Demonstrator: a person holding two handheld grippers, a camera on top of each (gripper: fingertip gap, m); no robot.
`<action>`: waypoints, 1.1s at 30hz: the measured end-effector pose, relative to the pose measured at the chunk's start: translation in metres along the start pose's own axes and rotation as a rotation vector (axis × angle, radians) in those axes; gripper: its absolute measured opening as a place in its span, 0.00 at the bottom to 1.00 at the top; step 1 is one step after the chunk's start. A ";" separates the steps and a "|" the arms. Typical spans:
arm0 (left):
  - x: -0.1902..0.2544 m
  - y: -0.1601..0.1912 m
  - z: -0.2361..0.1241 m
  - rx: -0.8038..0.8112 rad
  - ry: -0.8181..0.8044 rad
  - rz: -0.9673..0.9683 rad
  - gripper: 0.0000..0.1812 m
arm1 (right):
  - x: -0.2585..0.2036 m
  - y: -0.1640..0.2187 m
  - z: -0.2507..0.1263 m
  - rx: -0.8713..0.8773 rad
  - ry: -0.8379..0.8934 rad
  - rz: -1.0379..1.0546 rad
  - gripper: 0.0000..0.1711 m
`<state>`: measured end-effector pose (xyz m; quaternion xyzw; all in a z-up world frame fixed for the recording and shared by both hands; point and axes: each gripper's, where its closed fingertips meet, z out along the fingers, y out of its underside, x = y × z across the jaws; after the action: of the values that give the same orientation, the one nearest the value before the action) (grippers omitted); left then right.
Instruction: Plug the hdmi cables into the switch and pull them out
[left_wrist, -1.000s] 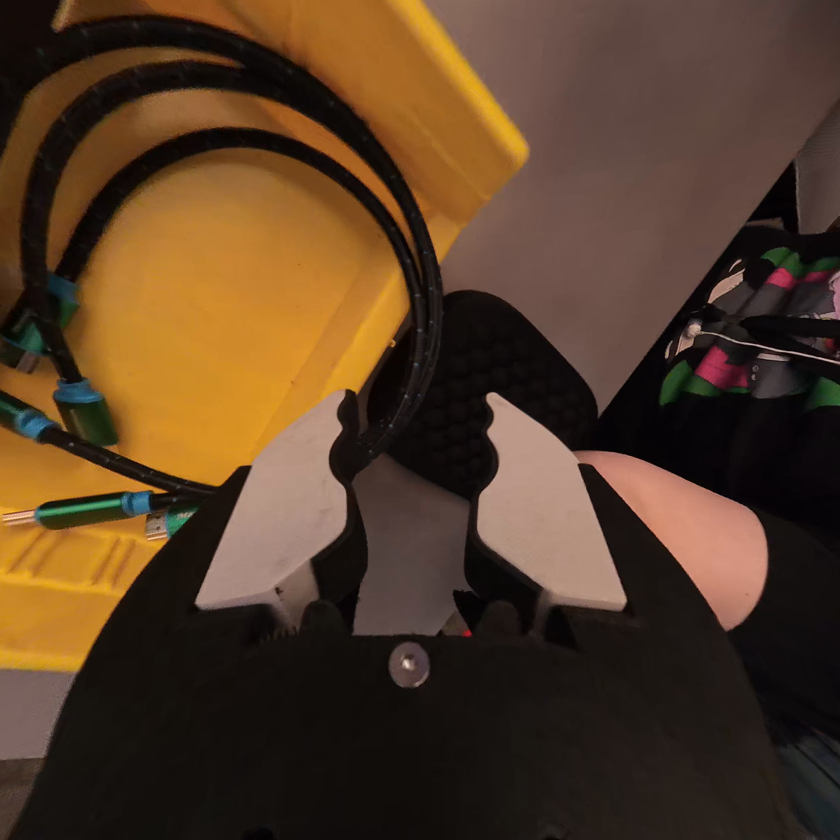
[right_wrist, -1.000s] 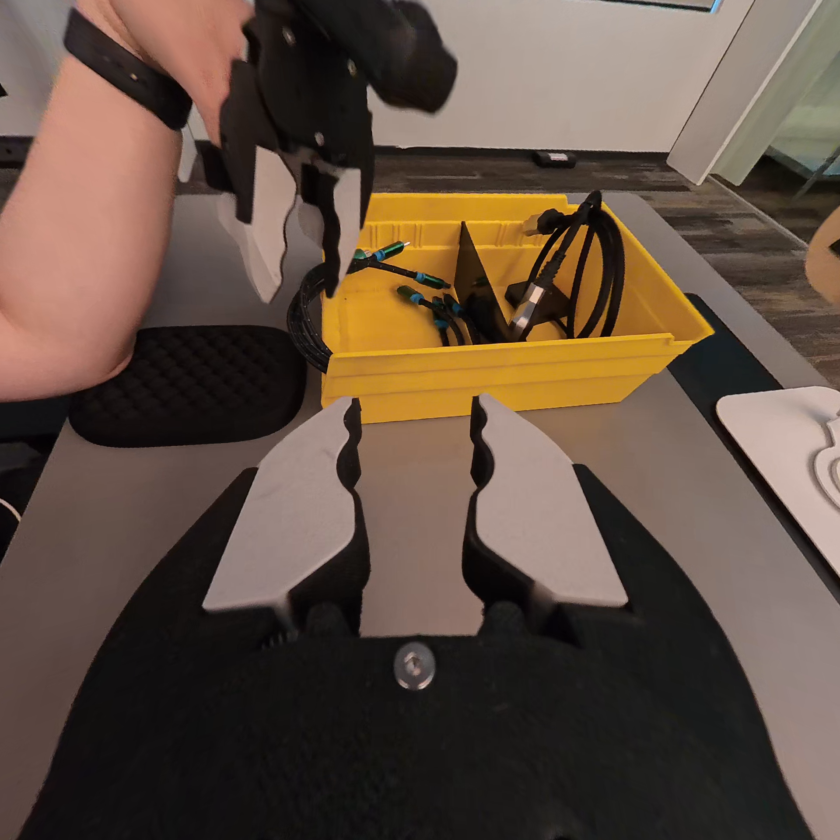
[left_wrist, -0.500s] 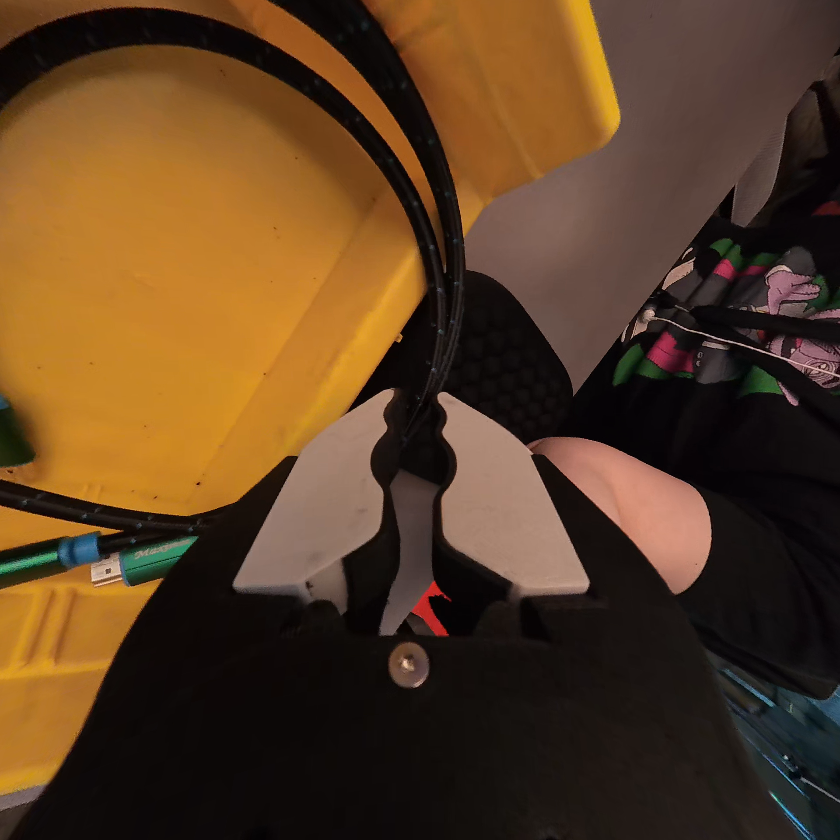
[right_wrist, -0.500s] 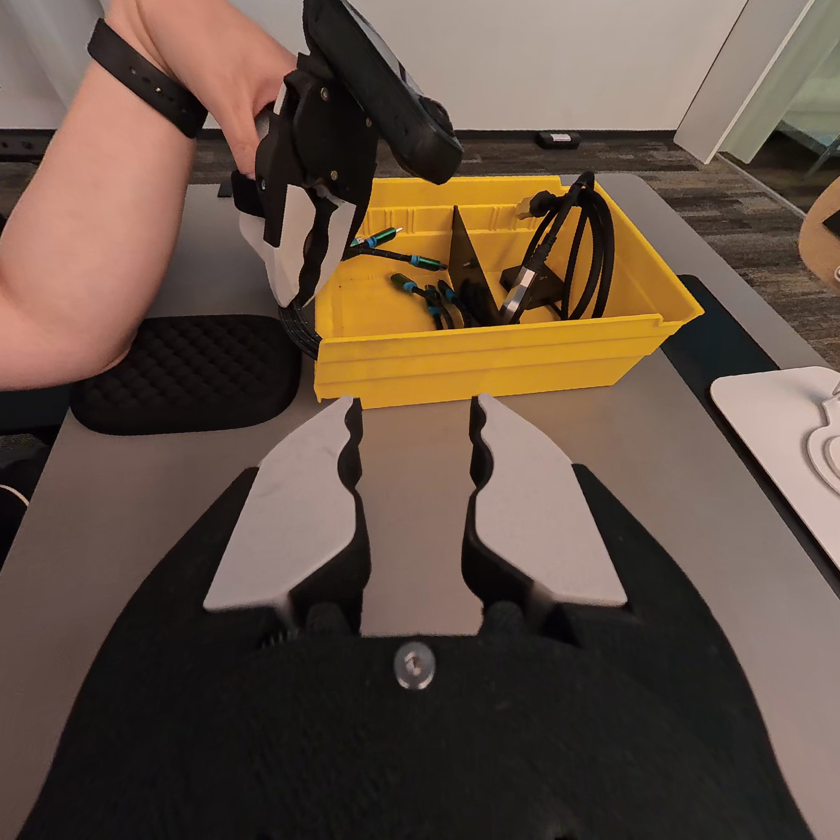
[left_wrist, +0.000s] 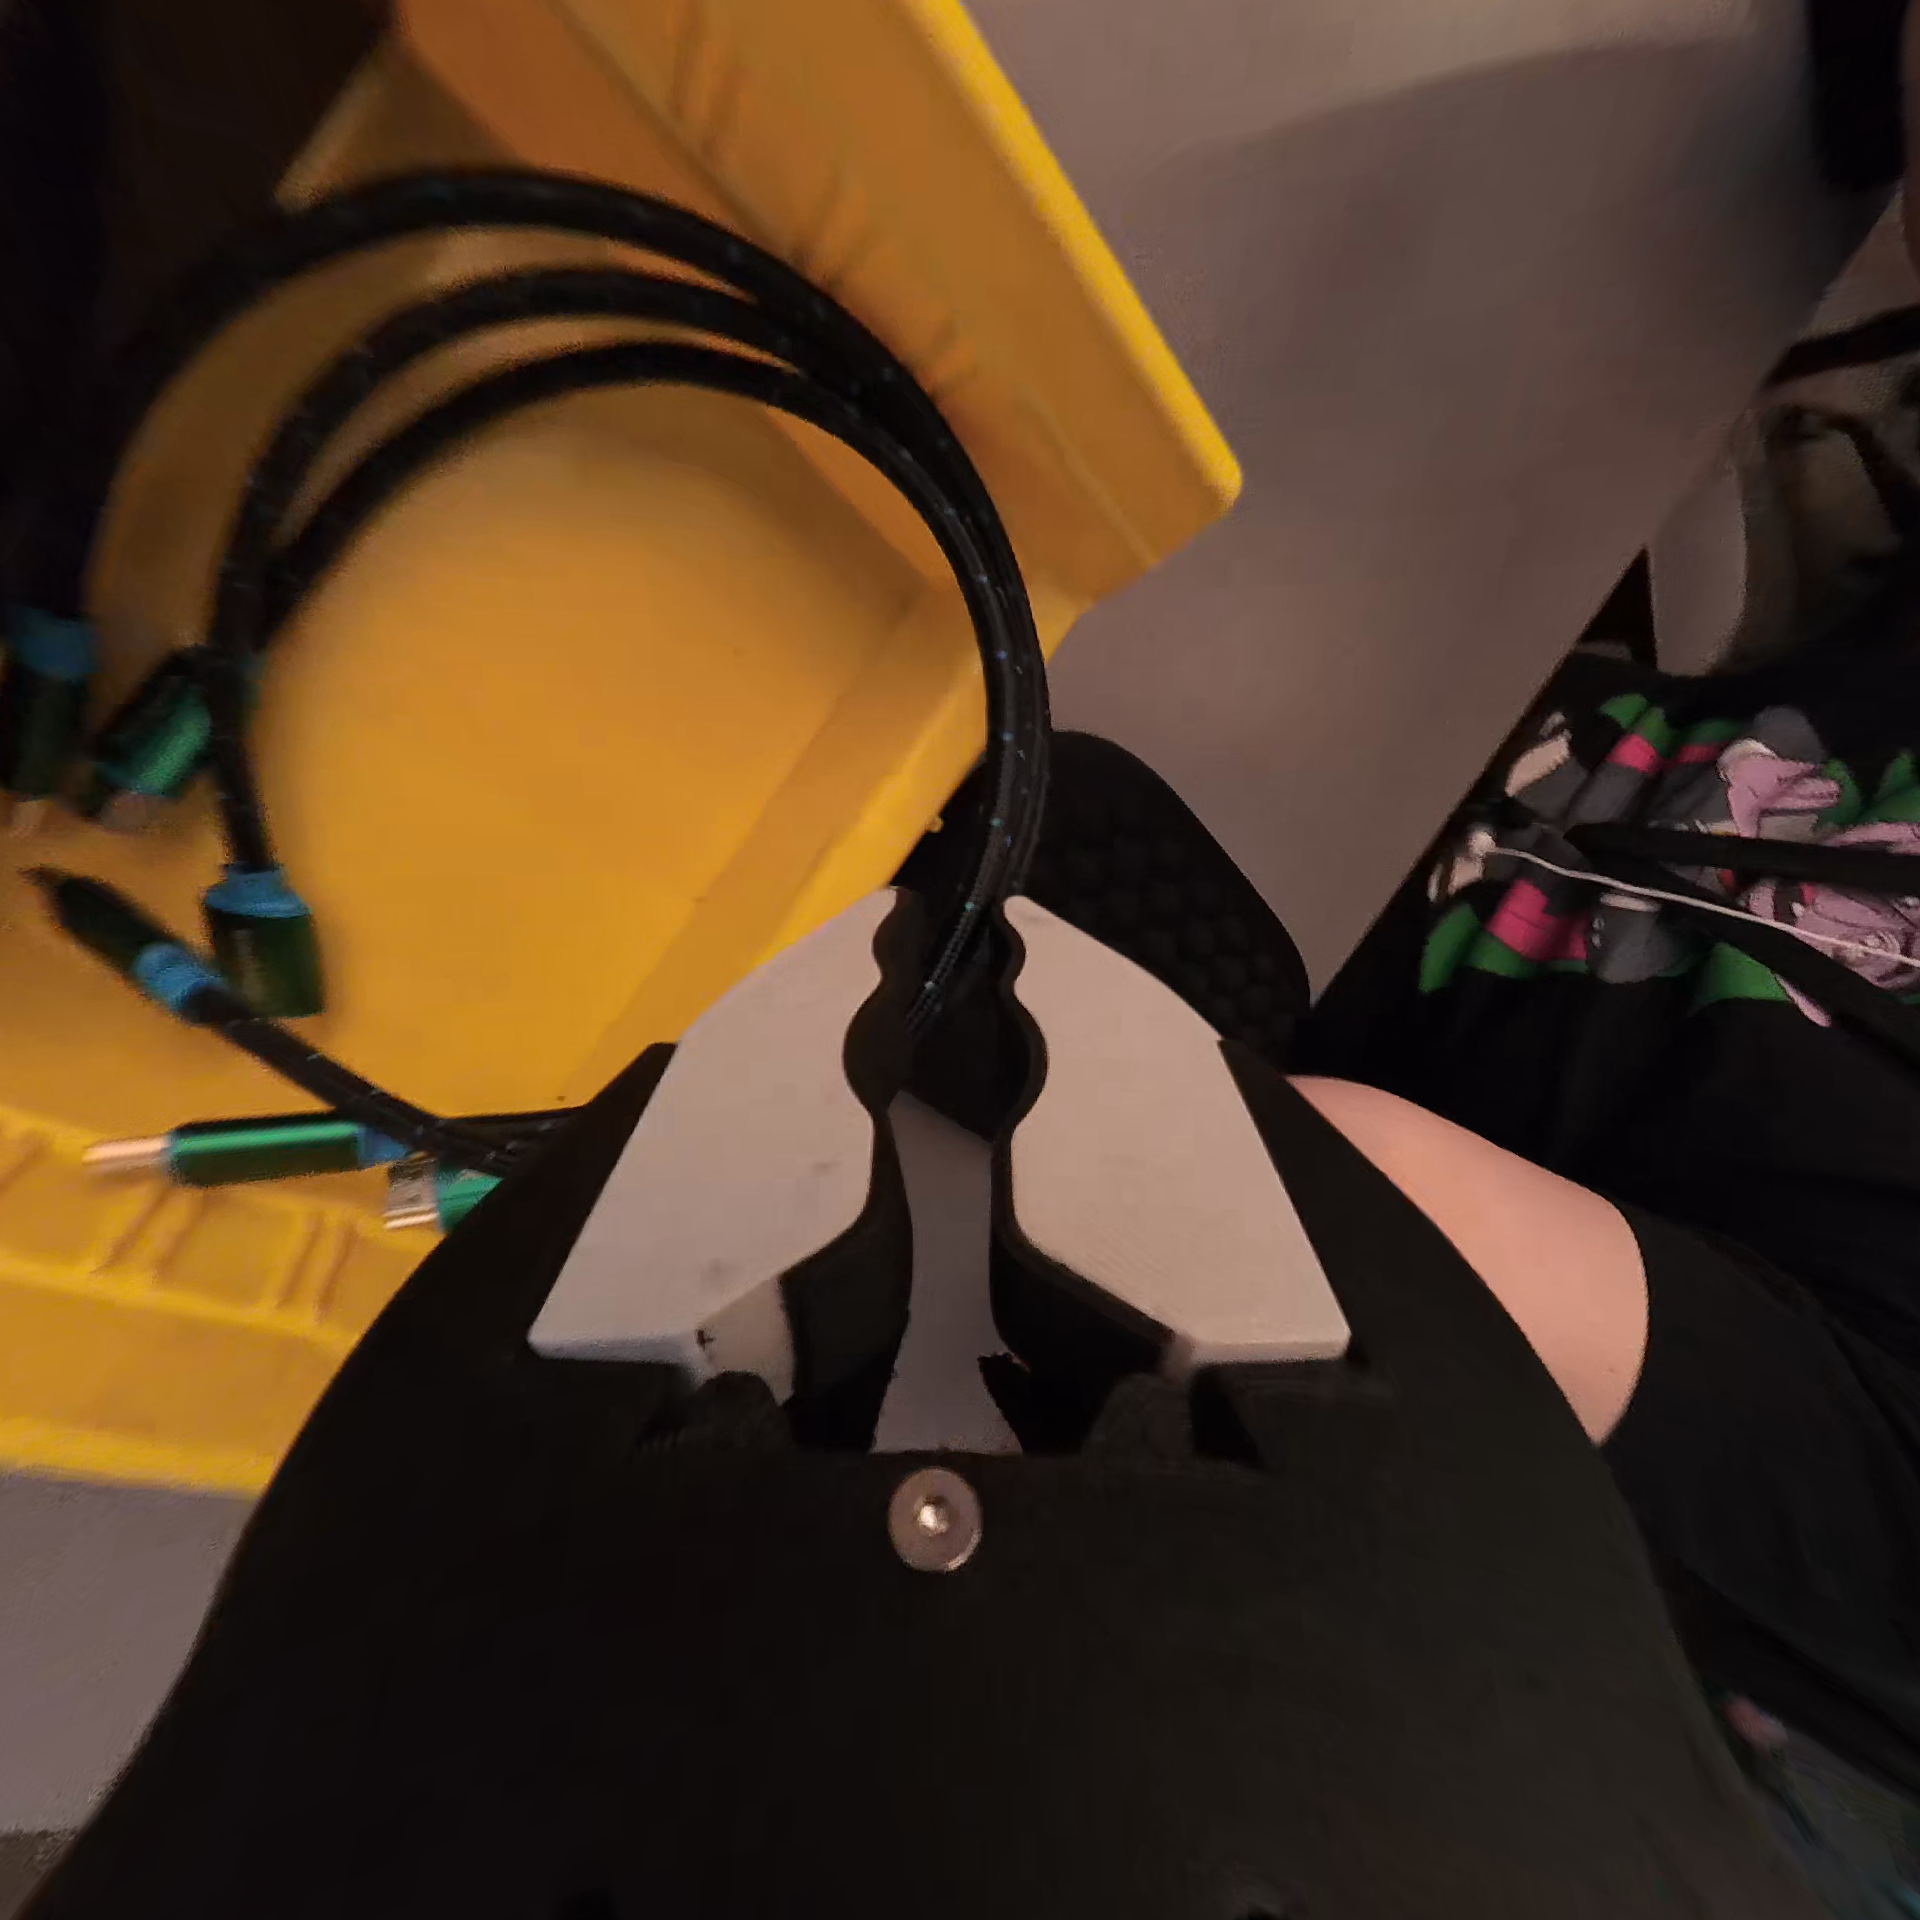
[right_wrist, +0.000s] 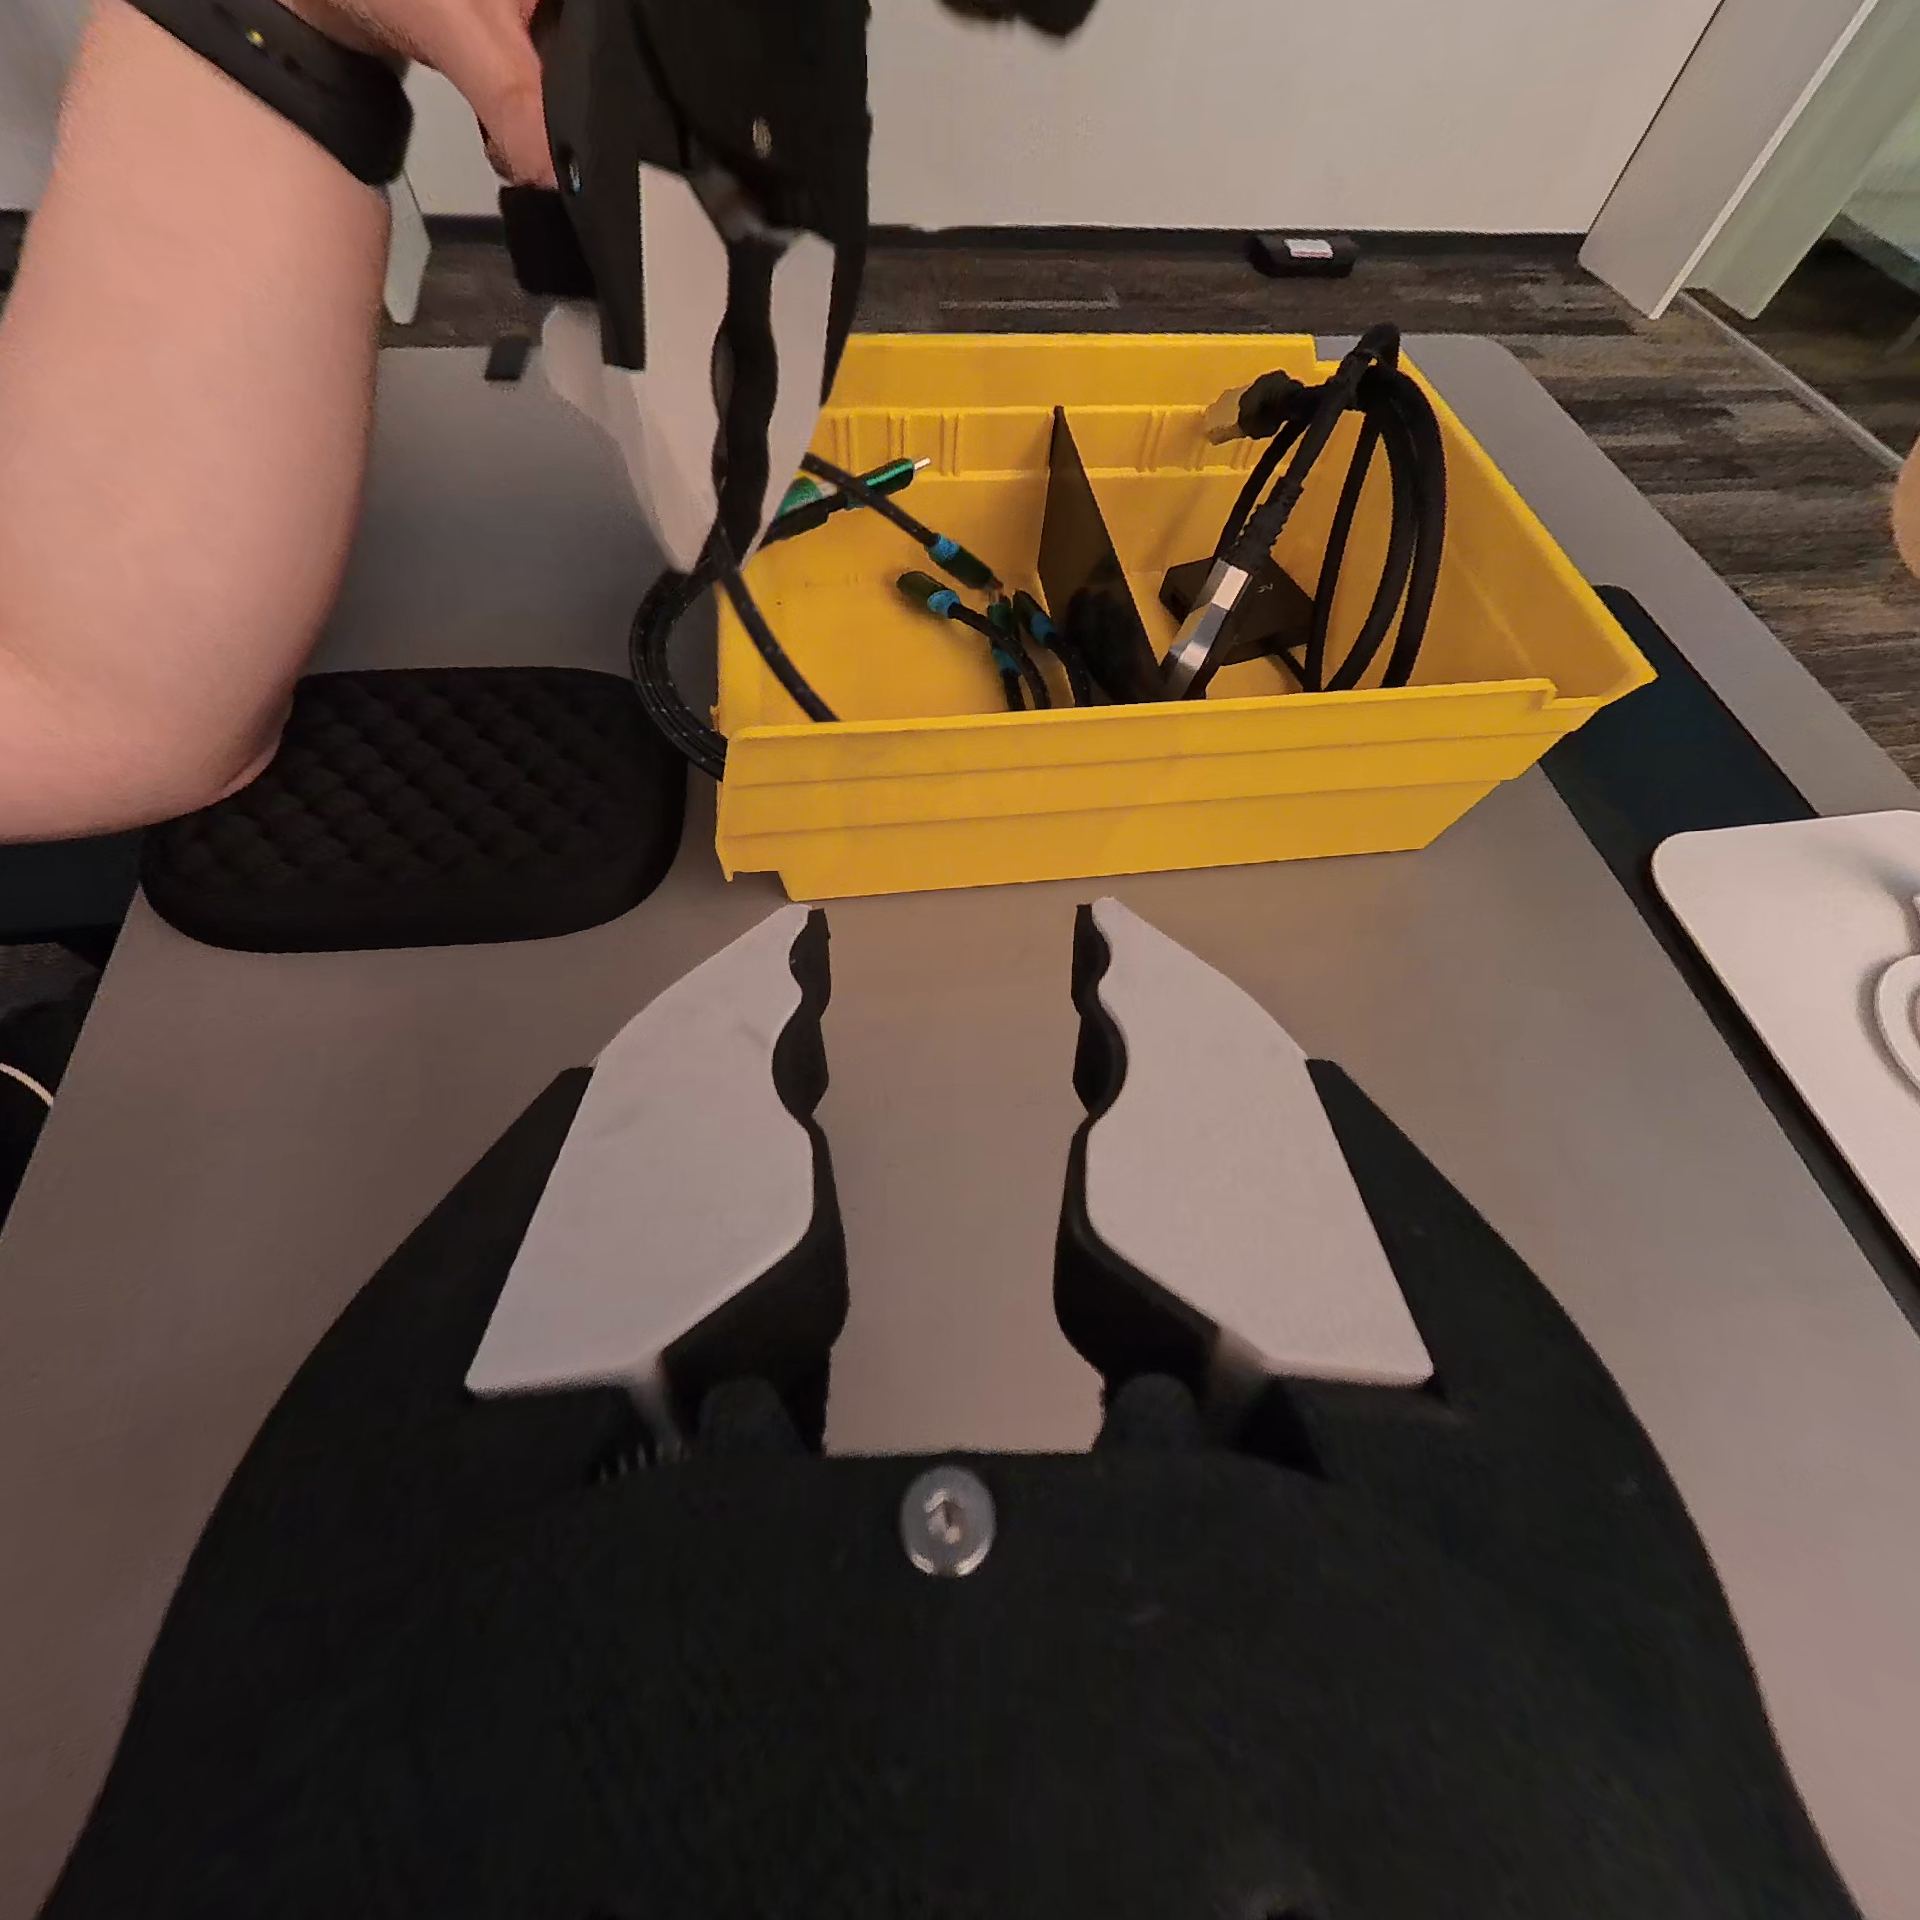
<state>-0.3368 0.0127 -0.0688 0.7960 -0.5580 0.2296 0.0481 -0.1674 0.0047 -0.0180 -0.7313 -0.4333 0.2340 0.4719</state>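
Observation:
Black braided HDMI cables (left_wrist: 997, 665) with green and blue plugs (left_wrist: 260, 1148) lie looped in the left compartment of a yellow bin (left_wrist: 935, 260). My left gripper (left_wrist: 951, 925) is shut on the cable loop where it hangs over the bin's left wall. In the right wrist view that gripper (right_wrist: 727, 540) holds the cables (right_wrist: 665, 665) raised at the bin's (right_wrist: 1091, 810) left edge. A black switch (right_wrist: 1257, 603) with a thick black cable (right_wrist: 1382, 499) sits in the right compartment. My right gripper (right_wrist: 951, 925) is open and empty above the table in front of the bin.
A black quilted pad (right_wrist: 416, 800) lies left of the bin under the person's forearm (right_wrist: 177, 436). A black divider (right_wrist: 1081, 530) splits the bin. A white tray (right_wrist: 1808, 966) sits on a dark mat at the right table edge. Grey table (right_wrist: 1299, 1039) surrounds the bin.
My left gripper closed on the cable loop, then lifted up and back with it, so the loop rises from the bin. The right gripper stayed open and barely moved.

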 end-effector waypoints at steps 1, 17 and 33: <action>-0.002 -0.004 -0.006 0.035 -0.034 0.002 0.06 | 0.000 0.000 0.001 -0.002 -0.002 0.000 0.27; -0.008 -0.056 -0.098 0.461 -0.467 0.089 0.03 | -0.008 -0.036 0.022 0.184 0.102 -0.089 0.27; 0.092 -0.059 -0.103 0.455 -0.618 0.396 0.03 | -0.015 -0.104 0.034 0.277 0.497 -0.534 0.10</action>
<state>-0.2907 -0.0108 0.0719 0.6954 -0.6232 0.1023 -0.3430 -0.2435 0.0272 0.0582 -0.5564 -0.4451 -0.0250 0.7012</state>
